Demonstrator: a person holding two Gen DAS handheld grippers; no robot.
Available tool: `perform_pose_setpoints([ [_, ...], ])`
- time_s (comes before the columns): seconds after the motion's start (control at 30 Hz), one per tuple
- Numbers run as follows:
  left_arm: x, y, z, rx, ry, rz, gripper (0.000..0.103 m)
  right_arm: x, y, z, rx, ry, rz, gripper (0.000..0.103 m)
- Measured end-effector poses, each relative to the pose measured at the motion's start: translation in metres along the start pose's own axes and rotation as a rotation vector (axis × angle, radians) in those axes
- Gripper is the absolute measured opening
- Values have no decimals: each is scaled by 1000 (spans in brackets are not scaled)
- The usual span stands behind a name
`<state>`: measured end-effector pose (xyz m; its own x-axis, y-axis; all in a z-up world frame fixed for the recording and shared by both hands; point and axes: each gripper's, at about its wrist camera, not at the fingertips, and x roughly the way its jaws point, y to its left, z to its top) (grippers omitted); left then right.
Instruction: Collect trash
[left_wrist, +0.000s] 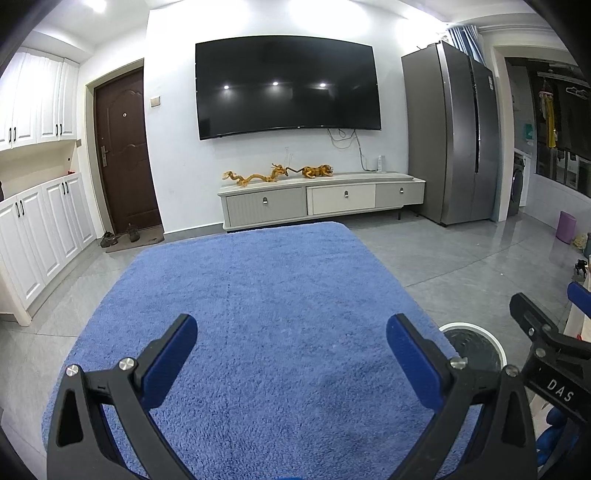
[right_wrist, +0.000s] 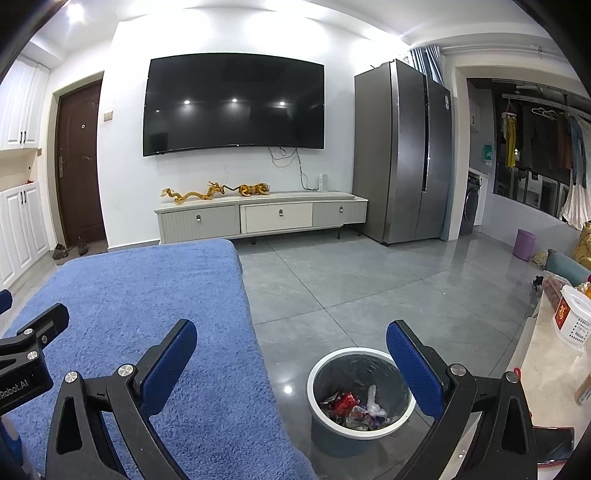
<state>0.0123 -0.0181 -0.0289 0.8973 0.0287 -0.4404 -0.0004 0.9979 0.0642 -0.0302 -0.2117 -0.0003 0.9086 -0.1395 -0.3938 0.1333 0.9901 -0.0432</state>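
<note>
A round trash bin (right_wrist: 360, 393) with a white rim and black liner stands on the grey tile floor beside the blue rug. It holds several wrappers and a crumpled white bag (right_wrist: 354, 406). Its rim also shows in the left wrist view (left_wrist: 476, 341). My right gripper (right_wrist: 291, 354) is open and empty, held above the rug edge and the bin. My left gripper (left_wrist: 291, 354) is open and empty above the blue rug (left_wrist: 258, 314). No loose trash shows on the rug.
A TV cabinet (left_wrist: 321, 199) with gold figurines stands under a wall TV (left_wrist: 288, 85). A grey fridge (right_wrist: 402, 151) is at the right, white cupboards (left_wrist: 40, 229) at the left. A pale table edge with a white basket (right_wrist: 574, 321) is at the far right. A purple bin (right_wrist: 523, 243) stands beyond.
</note>
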Motion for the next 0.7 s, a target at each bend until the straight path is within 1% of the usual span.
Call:
perform_pose_setpoints([
  [0.43,-1,-3,-3,3,-13,8,103,1,-12,1,16,-1,-16,103],
  [0.57,-3,-2,-3,-5,-23,22,103,0,-12,0,13,-3,-18,103],
  [0.7,-2,1,-3,-15,-15,29,103,-1,-12,0,13,-7,-21,103],
])
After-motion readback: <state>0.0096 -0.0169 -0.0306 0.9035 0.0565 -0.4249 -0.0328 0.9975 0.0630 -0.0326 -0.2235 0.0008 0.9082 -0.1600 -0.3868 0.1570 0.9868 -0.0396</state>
